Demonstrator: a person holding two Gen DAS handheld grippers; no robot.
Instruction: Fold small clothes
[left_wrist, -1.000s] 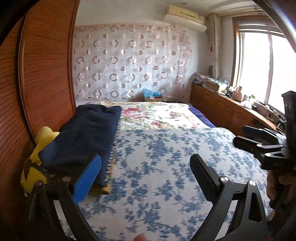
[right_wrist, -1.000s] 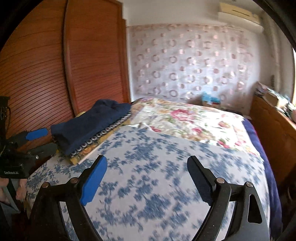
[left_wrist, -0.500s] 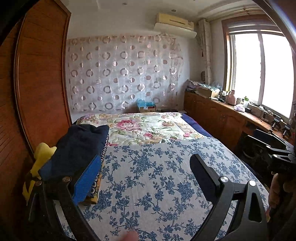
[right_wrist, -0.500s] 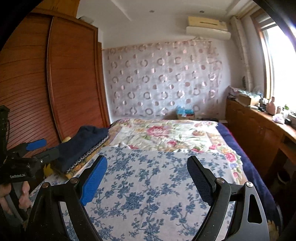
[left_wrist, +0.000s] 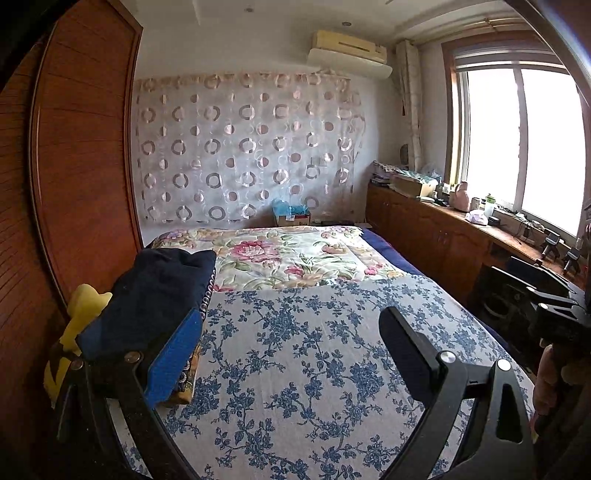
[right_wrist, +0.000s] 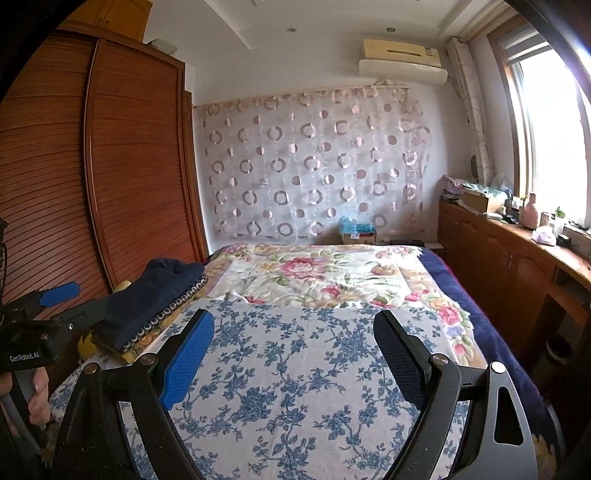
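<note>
Both sets of jaws stand wide with nothing between them, hovering over the bed (right_wrist: 295, 376). Left gripper (left_wrist: 288, 354) and right gripper (right_wrist: 291, 343) sit well short of the folded navy garment (right_wrist: 155, 295), stacked neatly at the bed's left edge.

Left tongs (left_wrist: 291, 354), jaws wide apart and empty, held above a bed (left_wrist: 295, 369) covered with a blue-flowered sheet. Folded navy garment (left_wrist: 155, 295) at the bed's left edge, atop patterned cloth, beside a yellow plush toy (left_wrist: 79, 314). Right tongs (left_wrist: 546, 295) at the frame's right margin.
</note>
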